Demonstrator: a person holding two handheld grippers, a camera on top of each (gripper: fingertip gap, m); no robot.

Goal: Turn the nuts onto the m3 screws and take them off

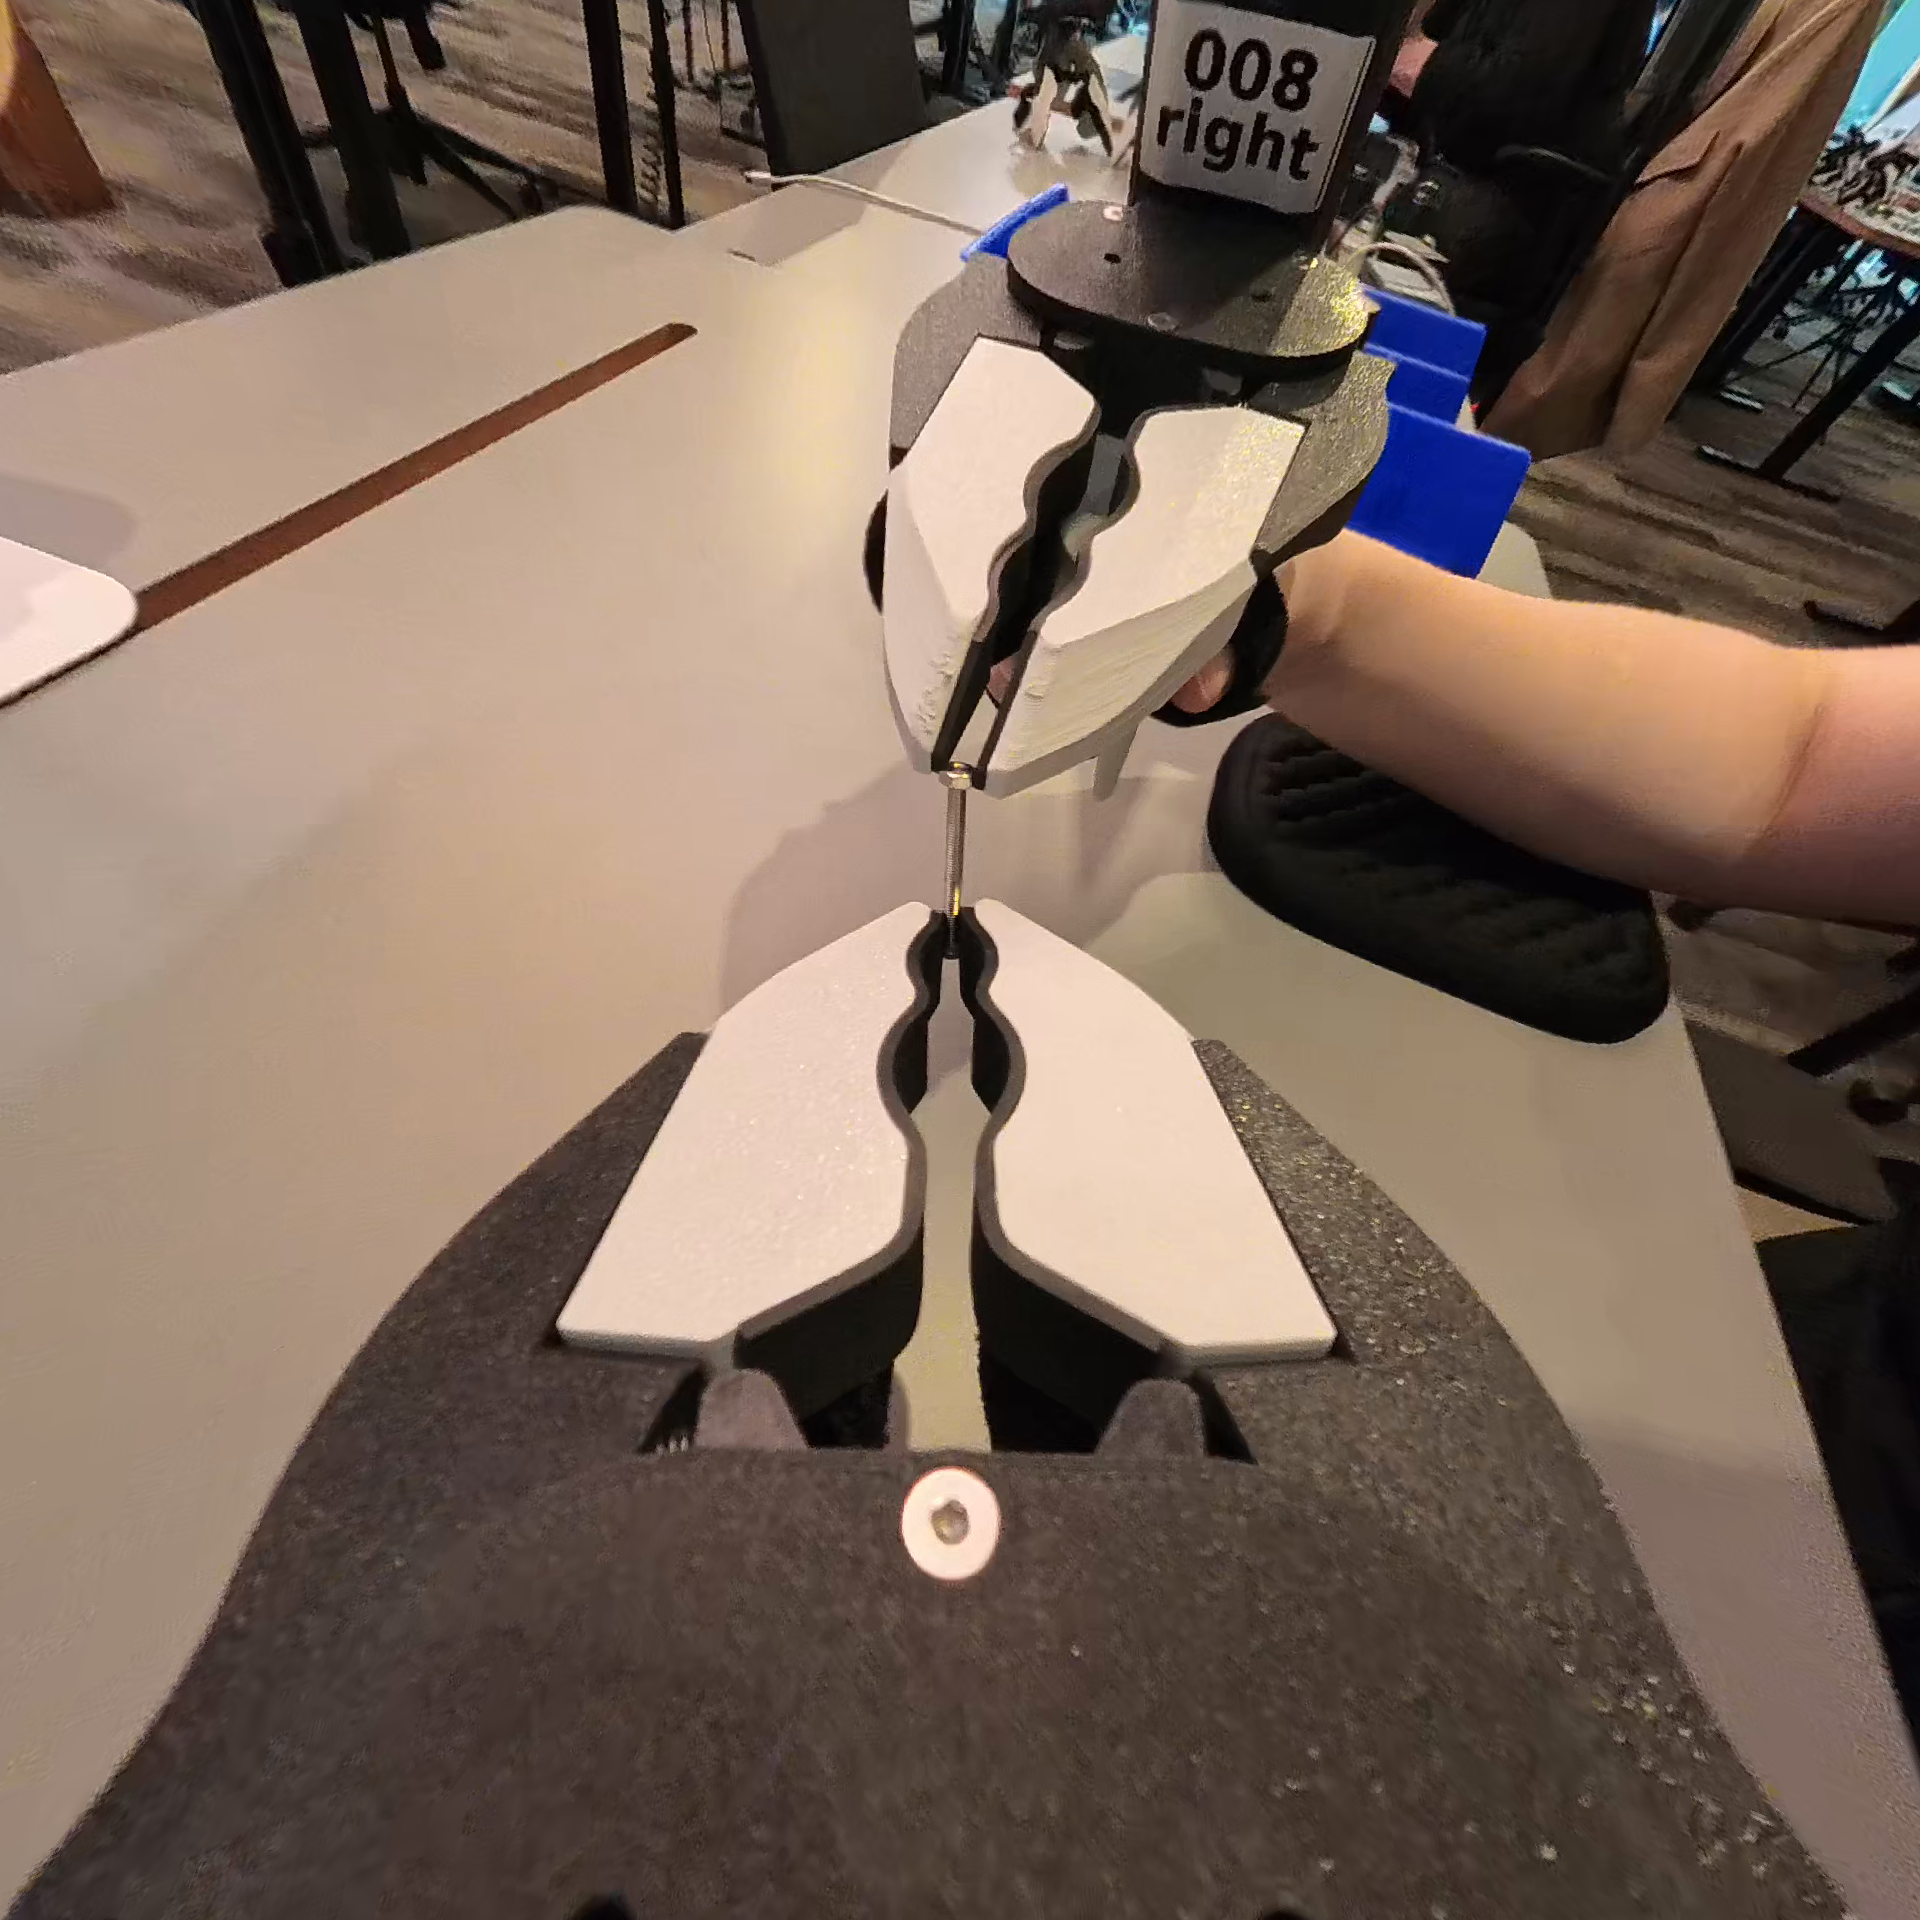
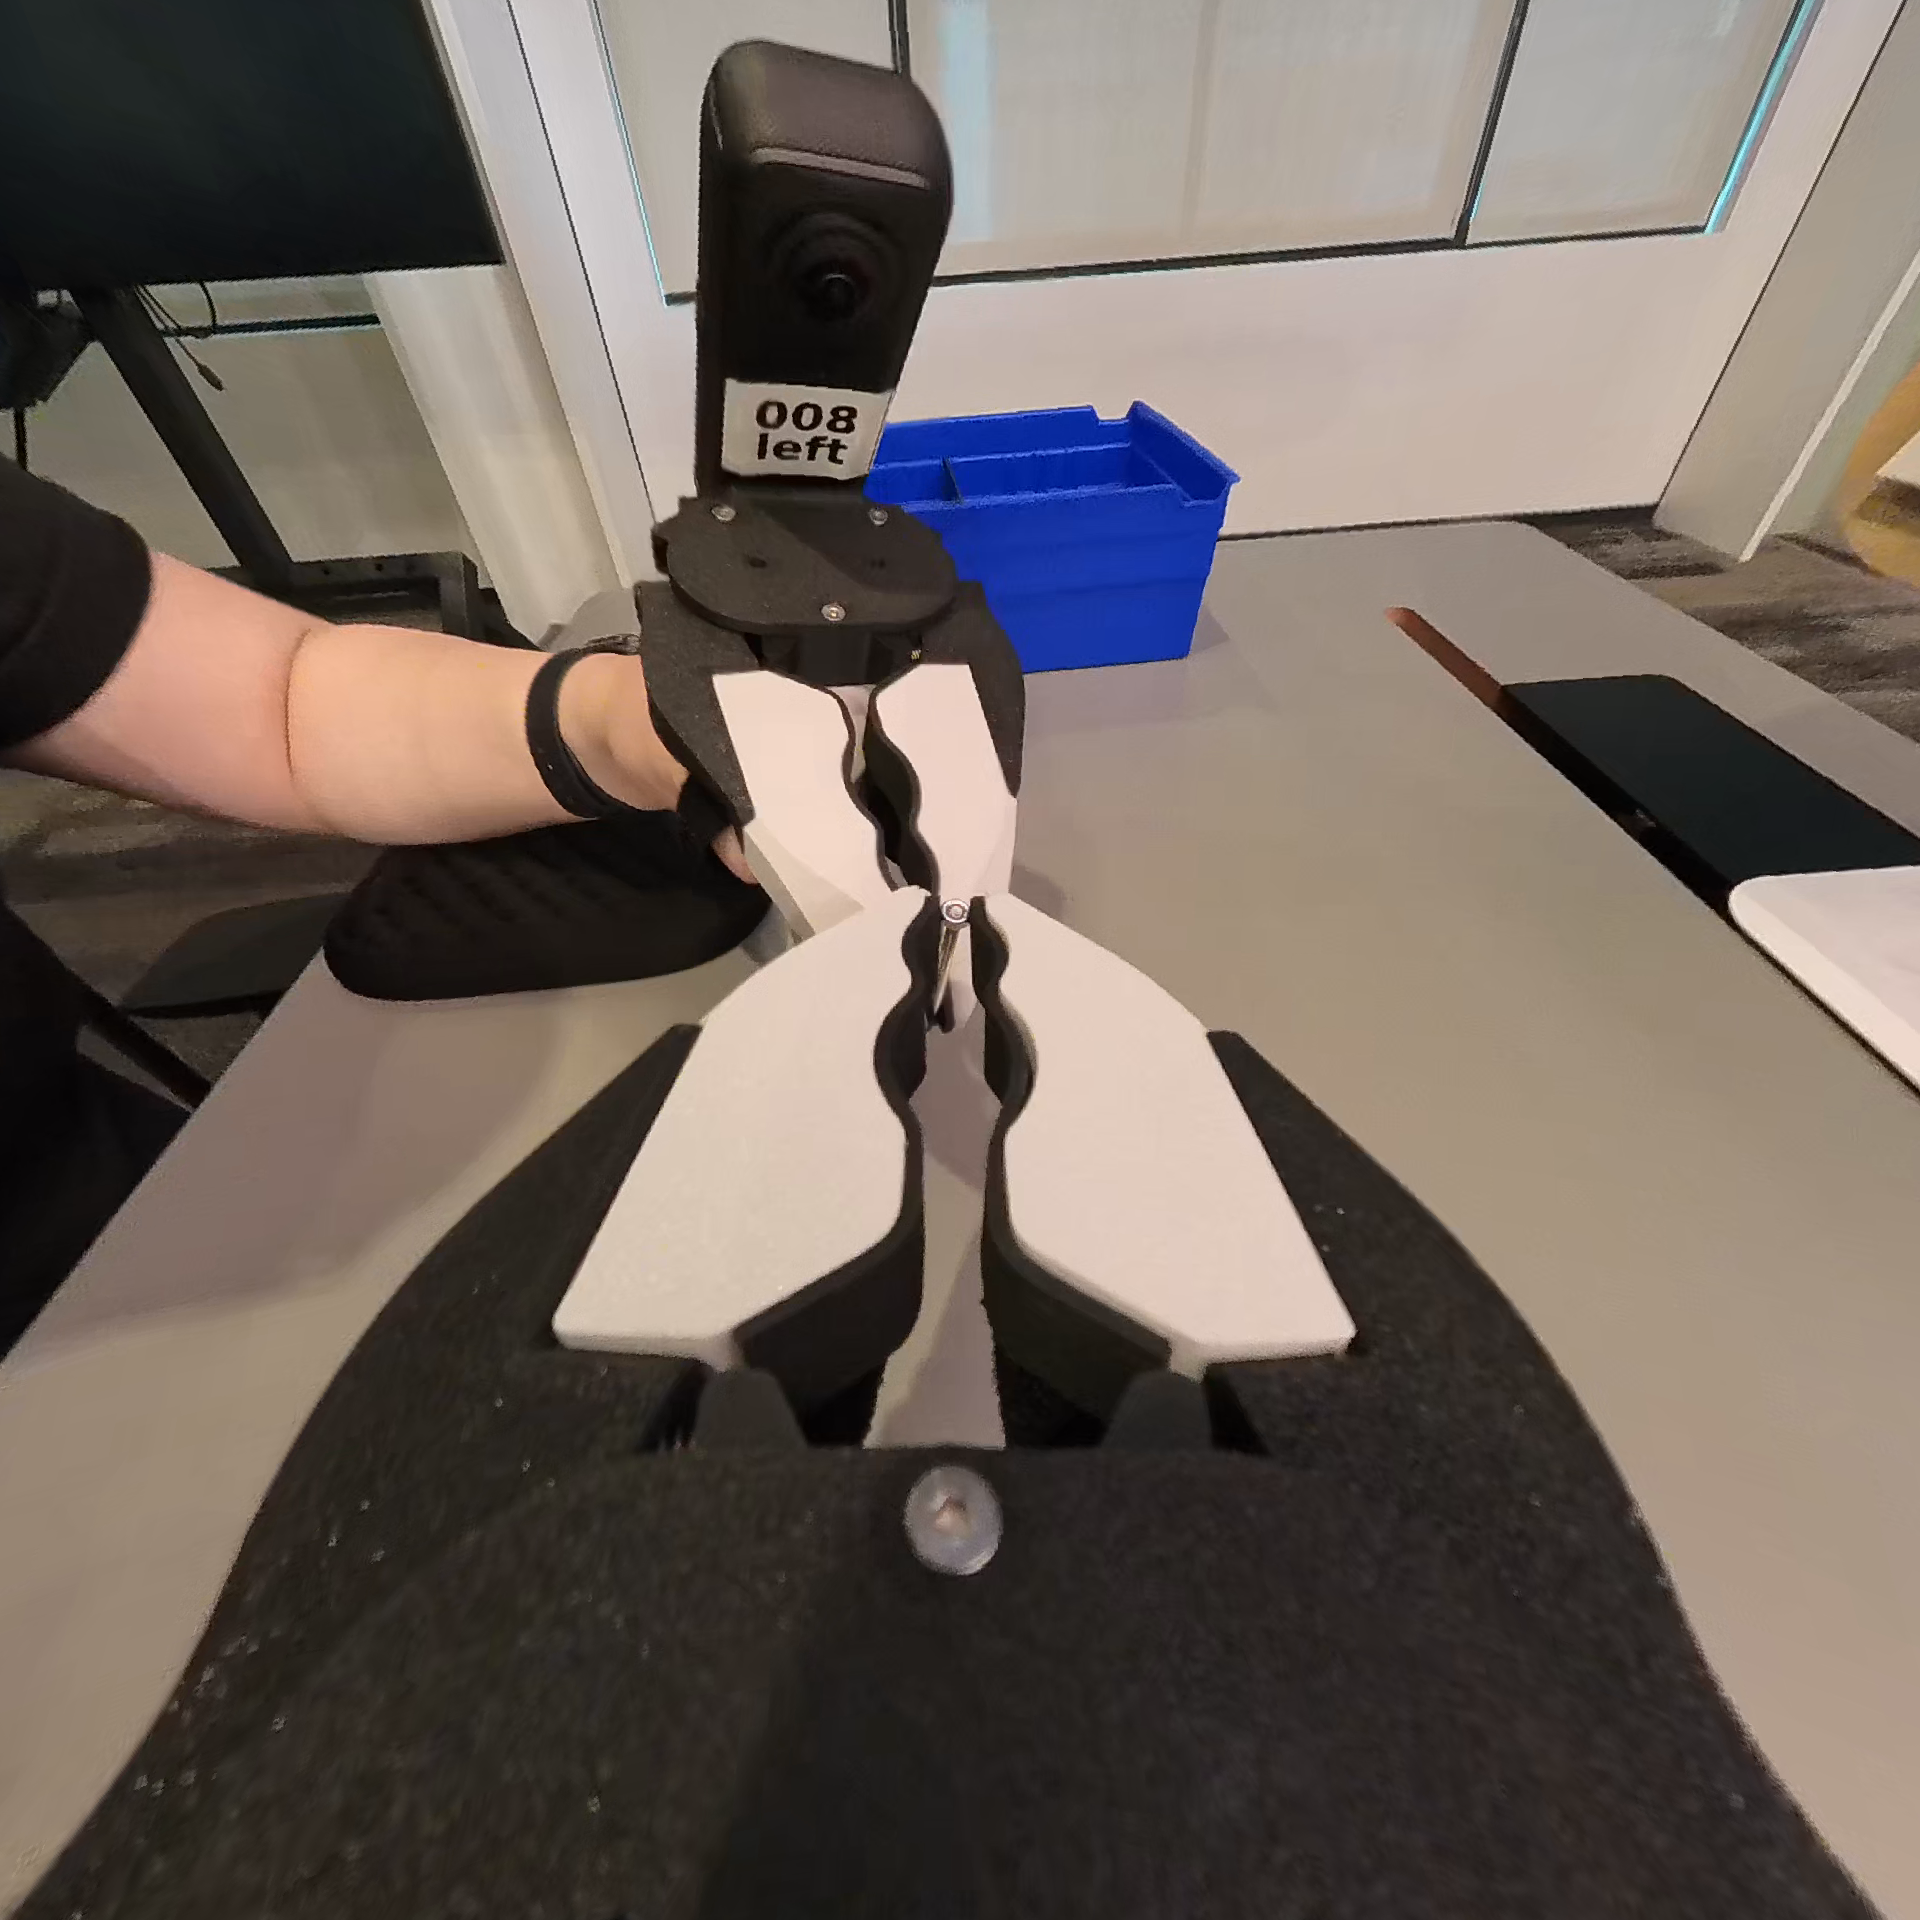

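A thin steel m3 screw [image 1: 952, 847] stands upright over the grey table [image 1: 416, 883]. My left gripper [image 1: 950, 916] is shut on the screw's lower end. A small silver nut [image 1: 954, 774] sits at the screw's top end. My right gripper [image 1: 958, 769] reaches down from above and is shut on the nut. In the right wrist view the nut [image 2: 954, 911] is pinched between my right gripper's [image 2: 954, 902] tips. The screw [image 2: 943, 971] runs down behind the gap. The left gripper's fingers [image 2: 821, 790] come in from the upper left, their tips mostly hidden.
A black padded rest [image 1: 1434, 883] lies under the person's forearm at the table's edge. Blue bins [image 2: 1070, 540] stand at the back of the table. A white board [image 2: 1849, 956] and a black mat [image 2: 1704, 779] lie to one side. A dark slot [image 1: 416, 468] runs across the tabletop. My two grippers' fingertips are within a few centimetres of each other.
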